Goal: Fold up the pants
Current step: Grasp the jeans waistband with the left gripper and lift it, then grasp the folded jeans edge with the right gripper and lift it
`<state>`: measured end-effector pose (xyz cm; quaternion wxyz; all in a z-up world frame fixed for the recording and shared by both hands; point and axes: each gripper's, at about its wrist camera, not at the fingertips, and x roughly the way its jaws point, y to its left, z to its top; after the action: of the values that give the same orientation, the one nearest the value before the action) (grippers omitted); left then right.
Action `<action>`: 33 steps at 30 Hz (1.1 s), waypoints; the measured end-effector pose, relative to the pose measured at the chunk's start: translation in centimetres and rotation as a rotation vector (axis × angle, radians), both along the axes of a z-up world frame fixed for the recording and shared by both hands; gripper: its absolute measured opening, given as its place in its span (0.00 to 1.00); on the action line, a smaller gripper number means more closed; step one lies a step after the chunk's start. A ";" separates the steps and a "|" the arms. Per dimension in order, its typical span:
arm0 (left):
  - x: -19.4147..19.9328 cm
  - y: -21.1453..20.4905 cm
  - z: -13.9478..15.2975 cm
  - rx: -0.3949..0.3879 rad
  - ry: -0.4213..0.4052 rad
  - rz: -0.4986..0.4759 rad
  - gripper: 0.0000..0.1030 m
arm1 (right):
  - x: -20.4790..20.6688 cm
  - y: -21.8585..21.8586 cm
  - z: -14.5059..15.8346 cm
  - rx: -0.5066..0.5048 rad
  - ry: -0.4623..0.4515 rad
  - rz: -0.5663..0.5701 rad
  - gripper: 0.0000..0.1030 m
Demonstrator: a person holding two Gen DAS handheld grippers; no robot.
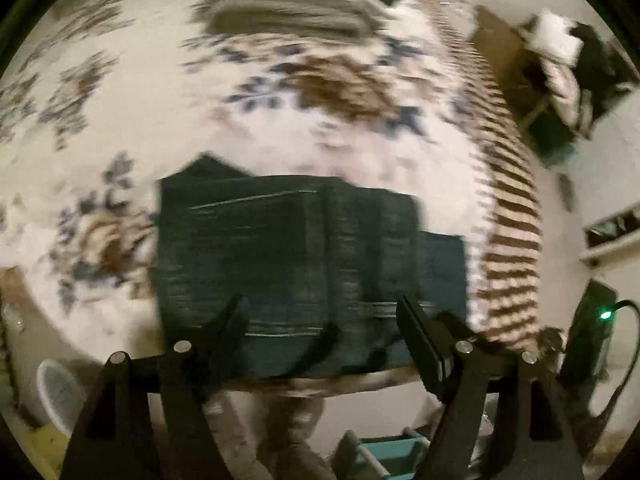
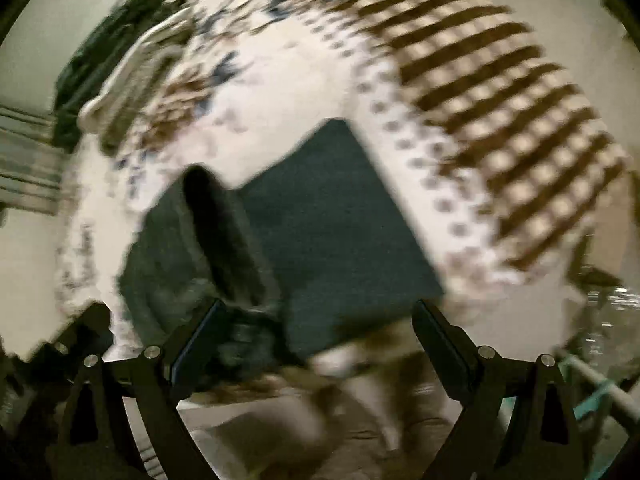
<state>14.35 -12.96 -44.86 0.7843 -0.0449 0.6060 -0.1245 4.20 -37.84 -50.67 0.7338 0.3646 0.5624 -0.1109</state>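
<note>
Dark blue jeans (image 1: pixel 304 248) lie folded in a compact rectangle near the front edge of a bed with a floral cover (image 1: pixel 160 120). My left gripper (image 1: pixel 320 312) is open just above the near edge of the jeans, holding nothing. In the right wrist view the same folded jeans (image 2: pixel 328 232) lie at an angle, blurred by motion. My right gripper (image 2: pixel 320 320) is open over their near edge. A dark arm-like shape (image 2: pixel 224 232), probably the left gripper, crosses the jeans at left.
A stack of folded pale cloth (image 1: pixel 288 8) lies at the far side of the bed. A brown-striped border (image 1: pixel 508 208) runs along the bed's right side. A teal frame (image 1: pixel 392 452) and floor show below the bed edge. A device with a green light (image 1: pixel 606 314) is at right.
</note>
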 end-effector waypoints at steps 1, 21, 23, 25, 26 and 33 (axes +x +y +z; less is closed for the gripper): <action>0.3 0.4 -0.3 0.034 0.000 0.012 0.72 | 0.7 0.3 -0.2 0.026 -0.012 0.015 0.93; 2.6 5.1 -3.3 0.198 0.017 0.109 0.72 | 9.5 6.9 -0.5 -0.035 -0.055 0.260 0.12; 2.5 5.4 -3.1 0.179 0.027 0.120 0.72 | 8.6 6.2 1.1 -0.053 -0.071 0.238 0.12; 2.5 5.7 -2.9 0.169 0.028 0.131 0.72 | 7.3 4.3 2.8 -0.075 -0.085 0.193 0.12; 2.4 5.7 -2.9 0.165 0.029 0.137 0.72 | 6.3 2.8 3.6 -0.090 -0.092 0.157 0.11; 2.5 4.4 -4.6 0.100 0.086 0.151 0.72 | 0.9 -5.9 3.8 -0.147 -0.022 -0.024 0.11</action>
<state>16.82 -8.53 -49.44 0.7661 -0.0567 0.6394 -0.0325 5.09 -43.73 -46.85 0.7635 0.3177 0.5400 -0.1567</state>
